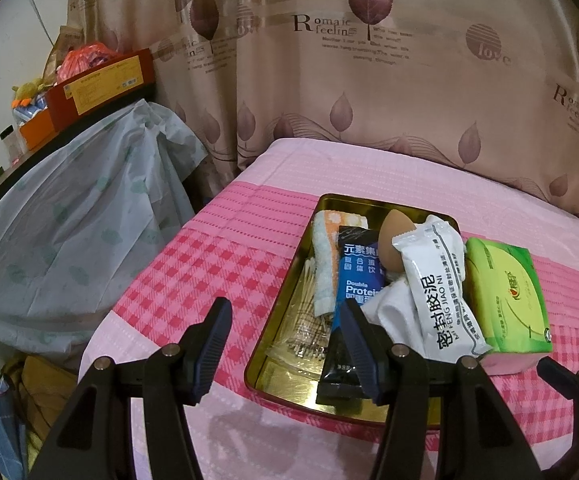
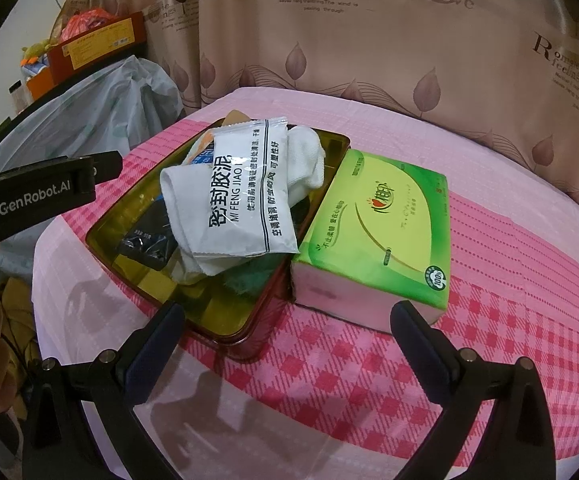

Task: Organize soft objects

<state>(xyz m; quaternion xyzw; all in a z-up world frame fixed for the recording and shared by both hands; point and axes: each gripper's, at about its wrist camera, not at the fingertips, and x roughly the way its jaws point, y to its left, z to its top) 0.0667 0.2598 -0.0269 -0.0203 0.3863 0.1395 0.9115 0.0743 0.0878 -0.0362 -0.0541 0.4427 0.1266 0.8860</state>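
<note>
A beige curtain [image 1: 369, 80] printed with dusky purple leaves and lettering hangs across the back of the room. In front of it lies a bed under a pink checked bedspread [image 1: 217, 264]. To the left, a pale plastic sheet [image 1: 69, 232] with faint green spots drapes down over a dark shelf edge. Up on that shelf sits a red box with a yellow label [image 1: 101, 88], an orange bag [image 1: 85, 58] behind it, and a small yellow-green plush toy [image 1: 29, 90] beside an orange box [image 1: 37, 130]. Low at the left edge, some mustard-coloured cloth [image 2: 13, 300] lies bunched.
</note>
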